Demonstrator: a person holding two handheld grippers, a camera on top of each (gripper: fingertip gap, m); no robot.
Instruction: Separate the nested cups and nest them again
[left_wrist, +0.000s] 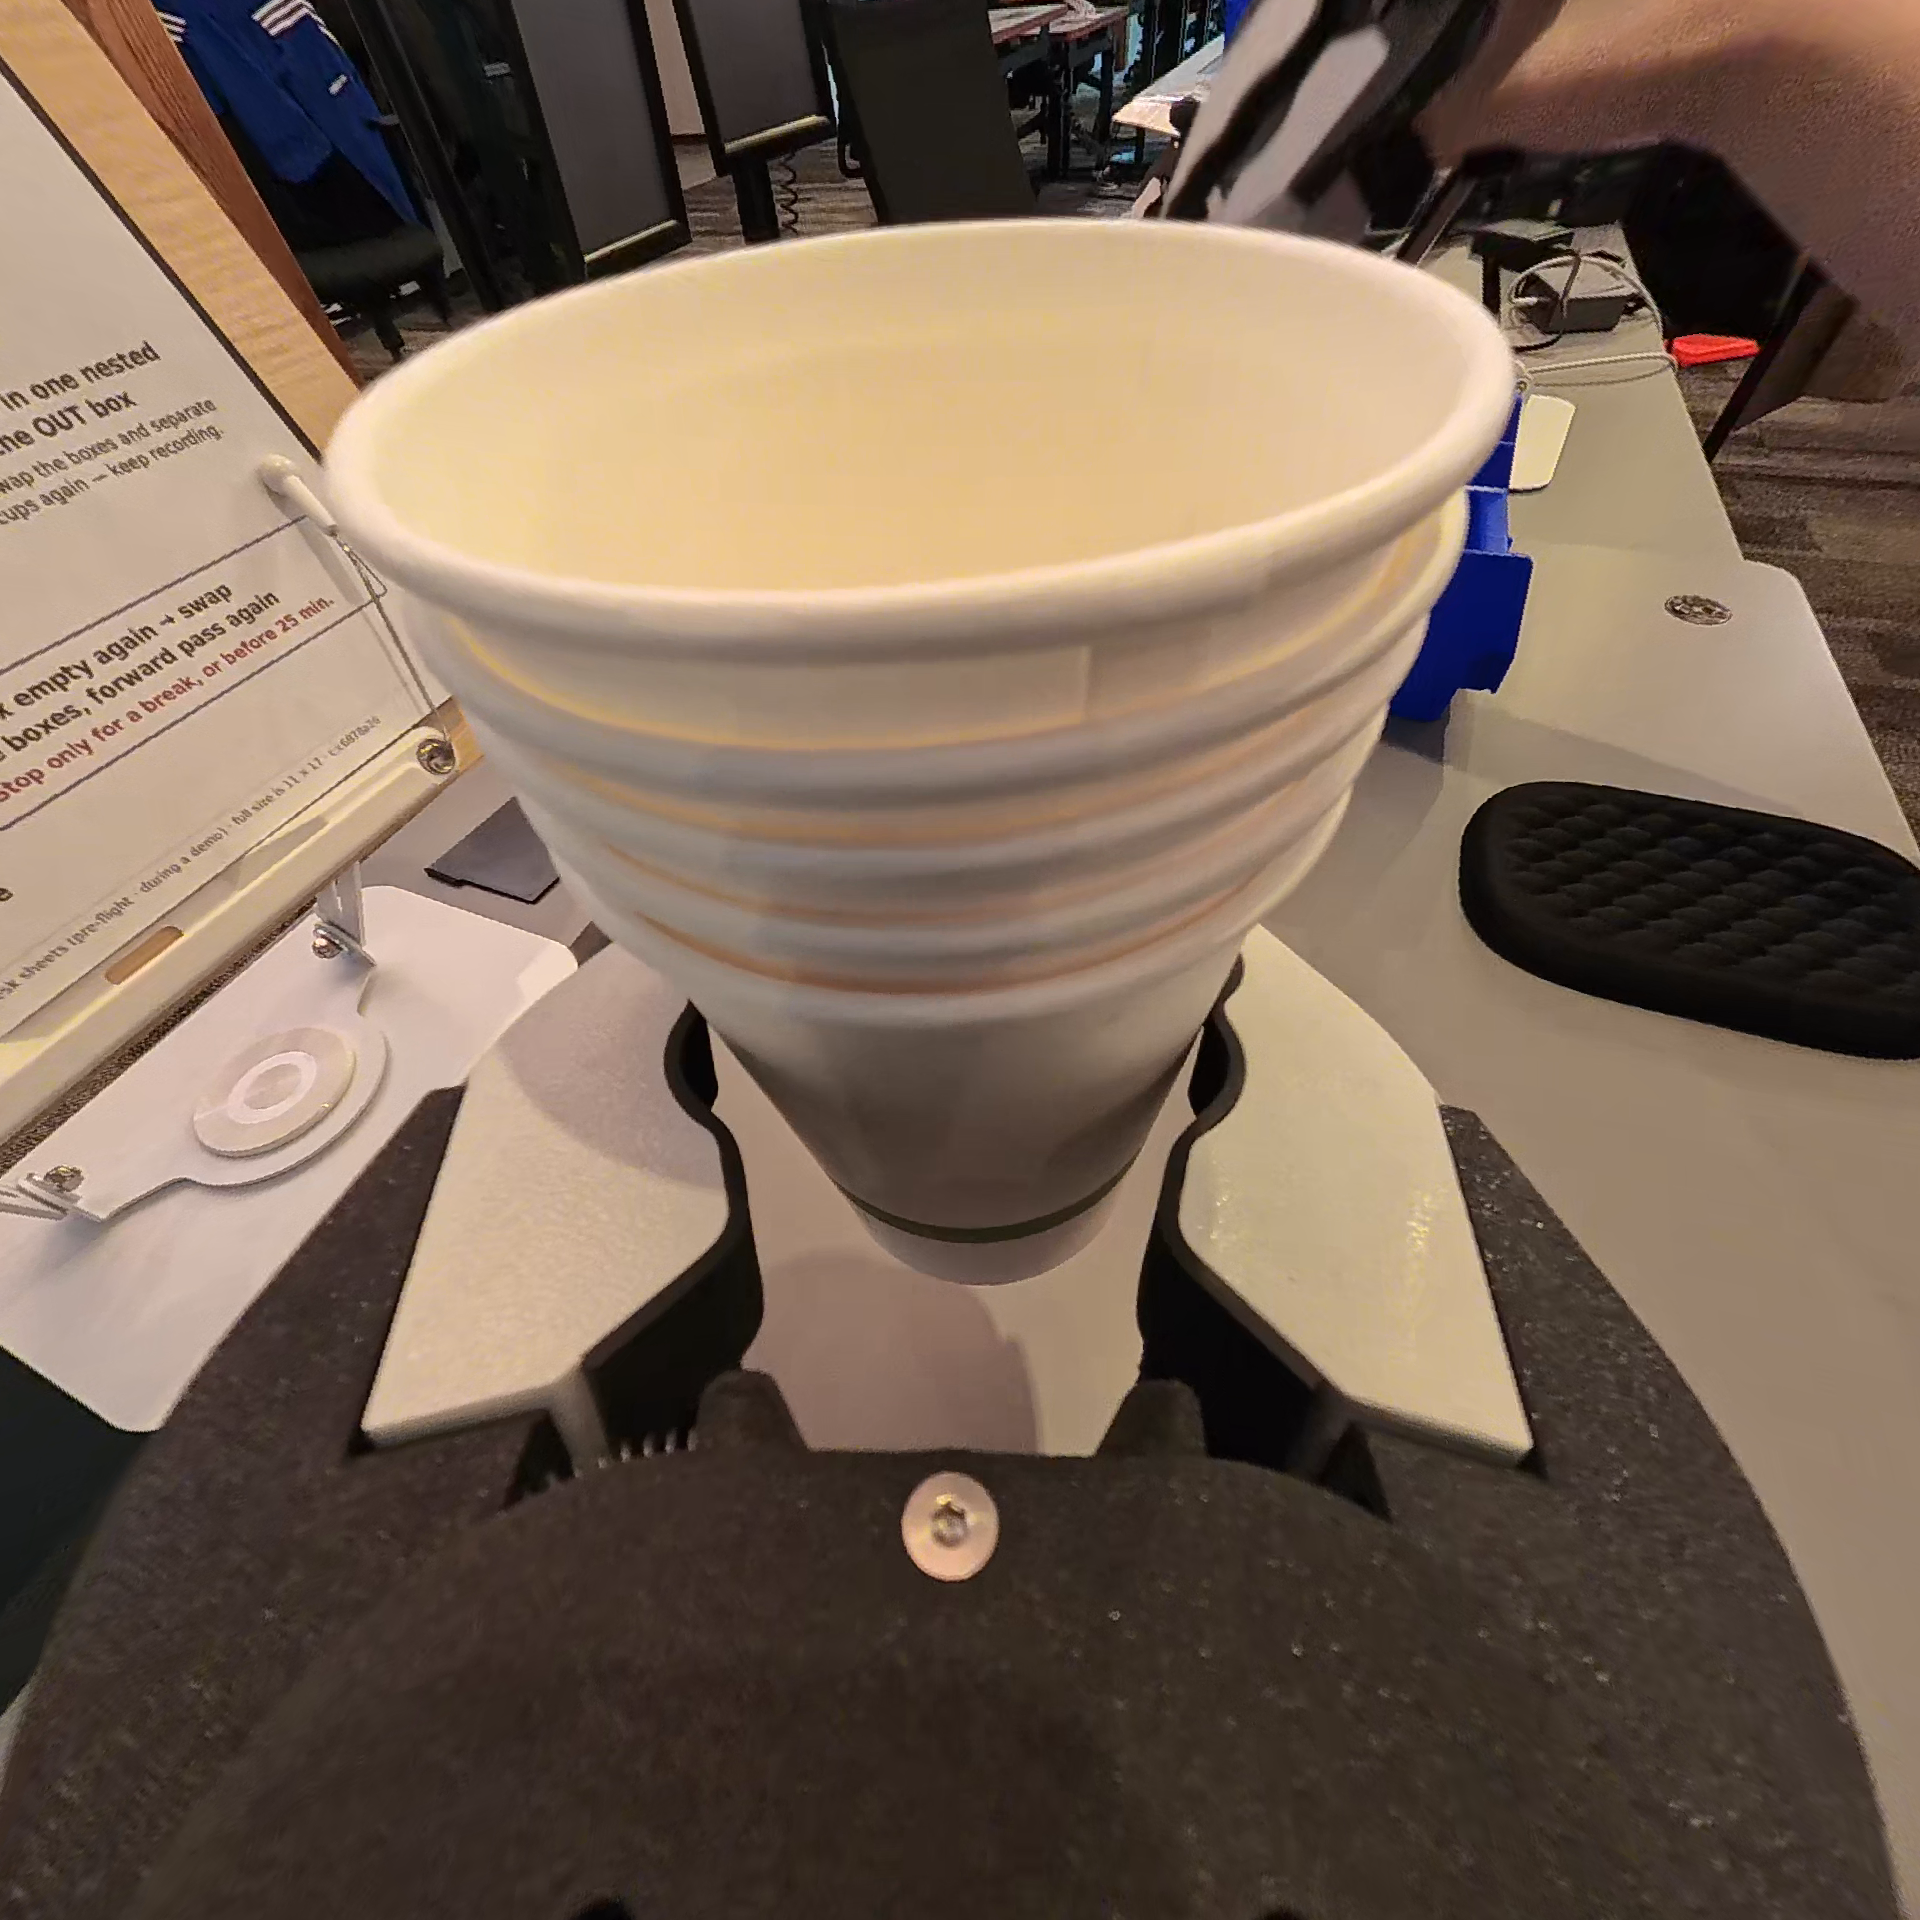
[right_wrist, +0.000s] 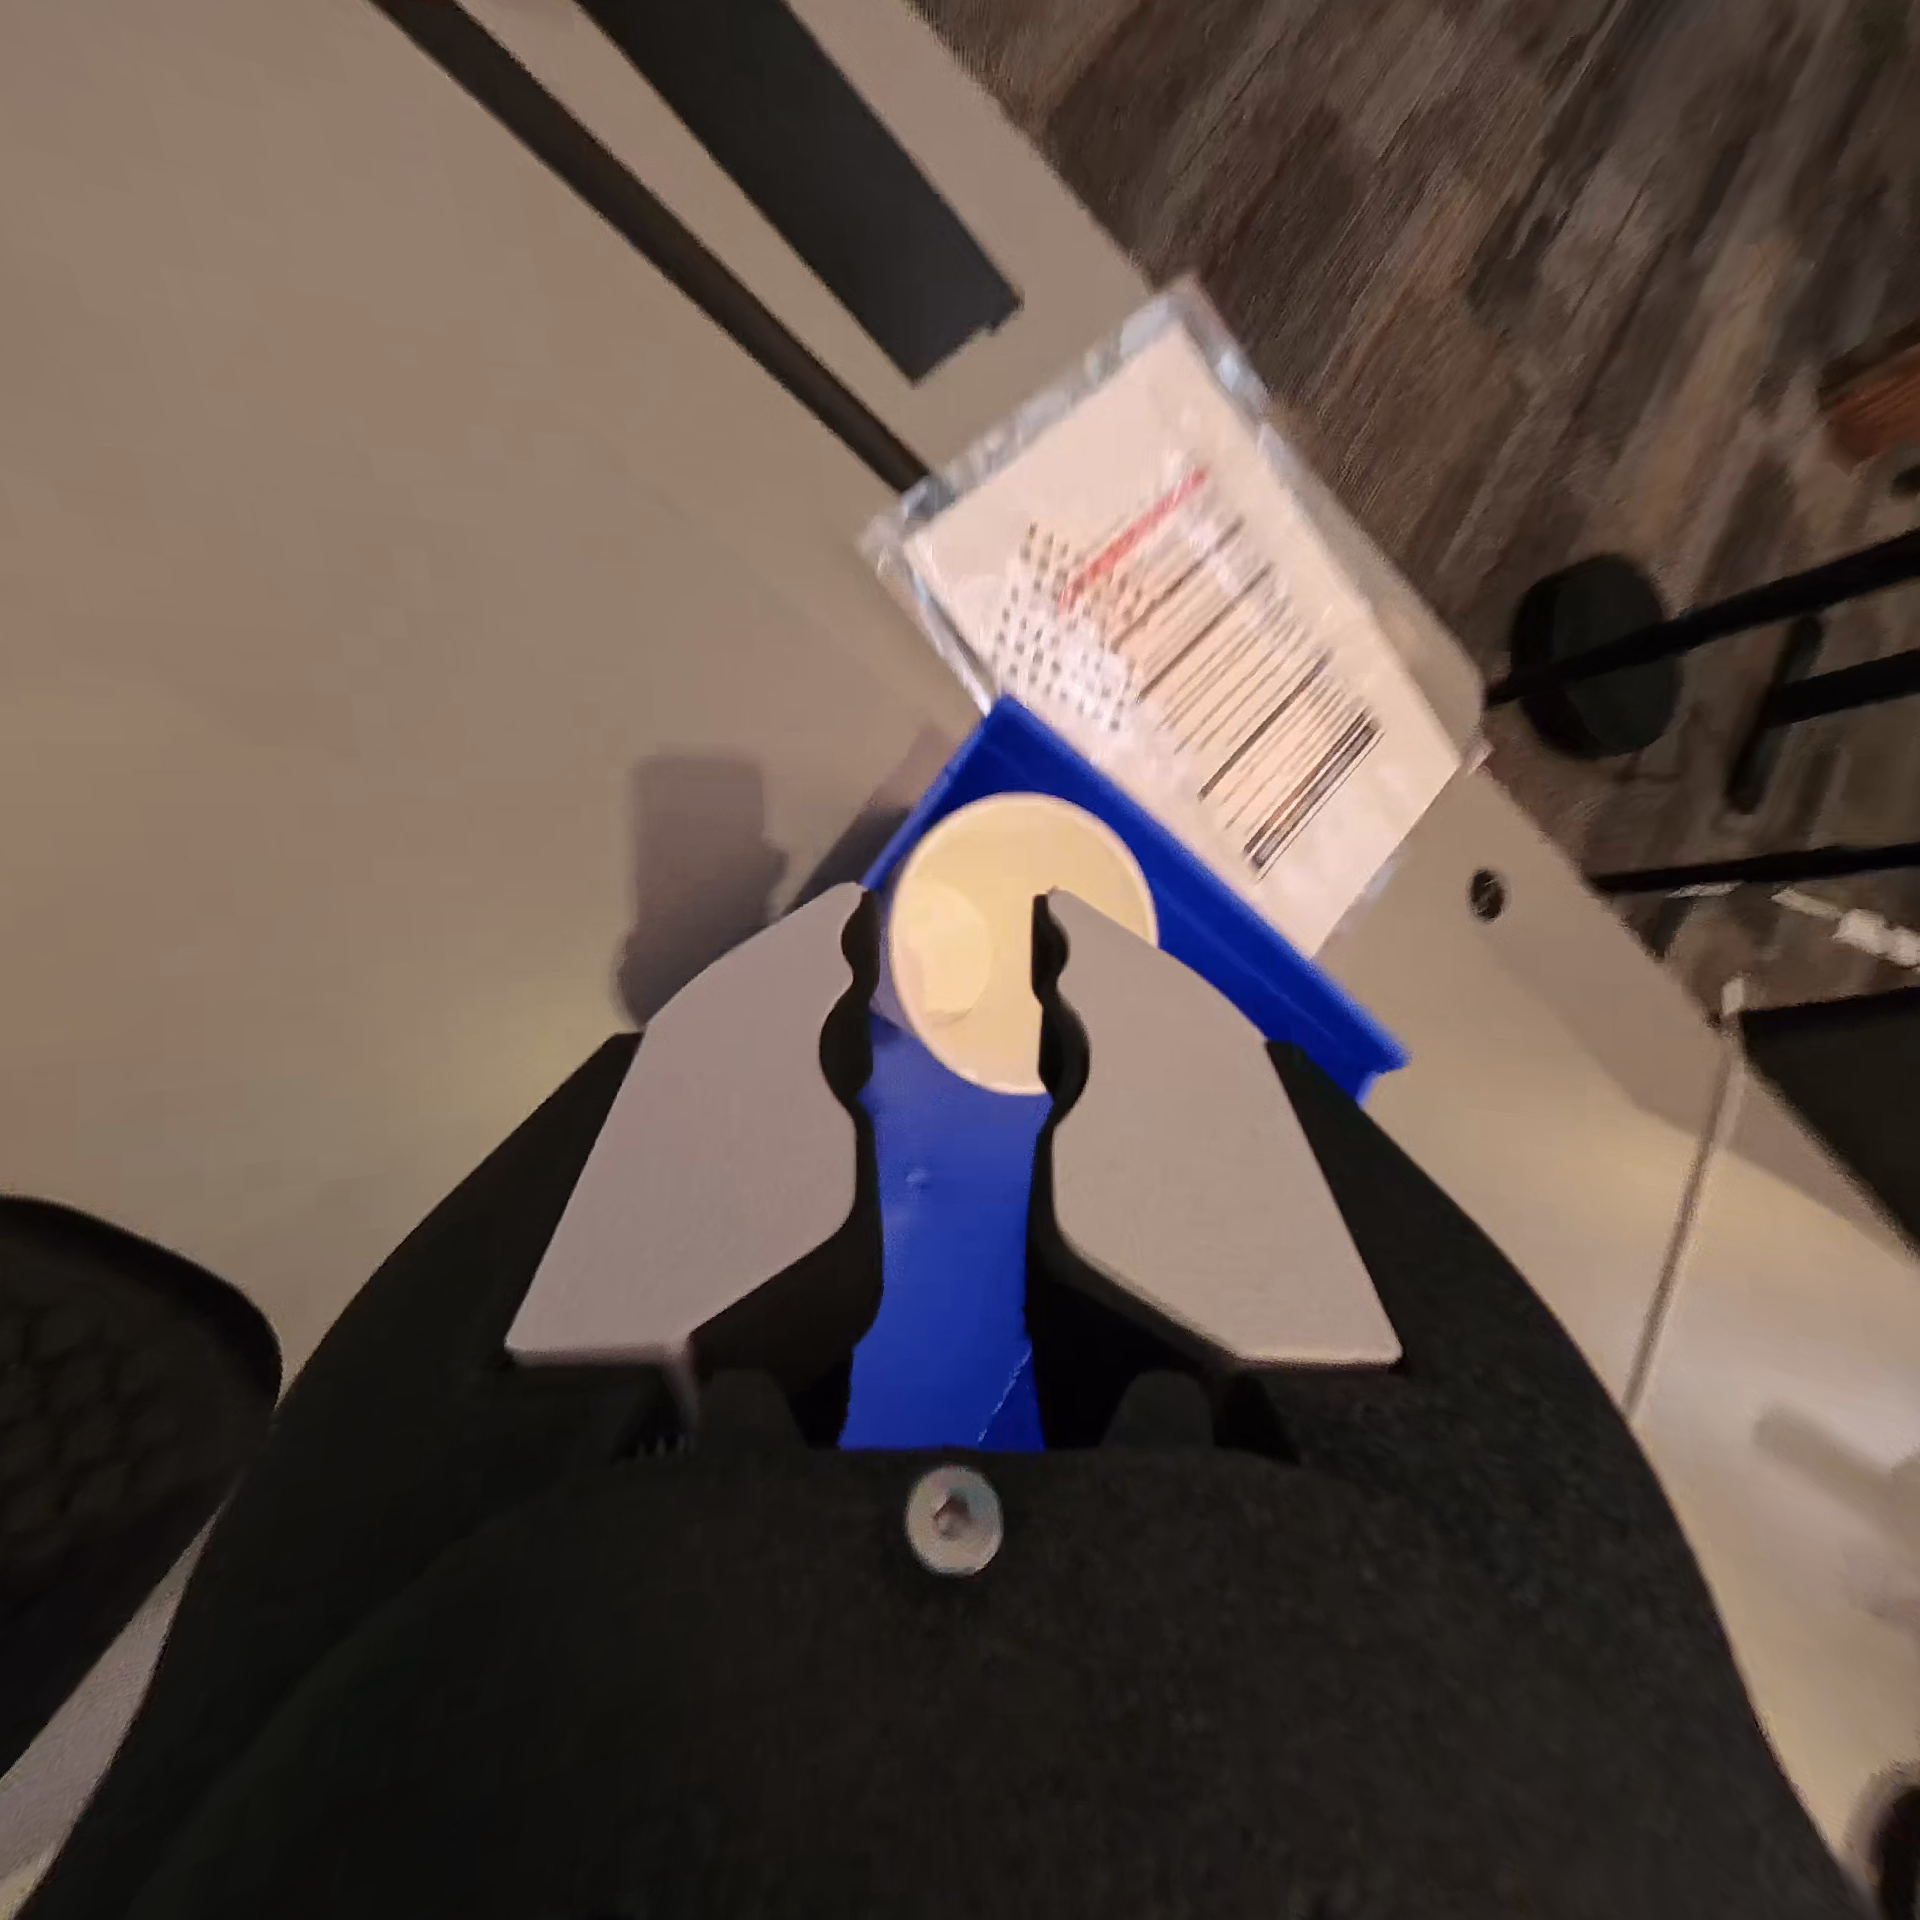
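One nested cup stack (left_wrist: 914, 727) sitting clamped between left gripper (left_wrist: 956, 1049) fingers; right gripper (right_wrist: 951, 914) pinching single cup (right_wrist: 987, 956) rim over blue bin (right_wrist: 1226, 935).

Left wrist view looks level and close across the desk; right looks down; both share the blue bin (left_wrist: 1475, 613) (right_wrist: 935, 1226).

A: Surface? Grey desk (left_wrist: 1621, 748), pale top.
B: On it: blue bin (left_wrist: 1465, 623) at 2 o'clock, black quilted pad (left_wrist: 1704, 914) at 3, sign stand (left_wrist: 156, 644) at 9, flat black piece (left_wrist: 494, 852) beside its base.
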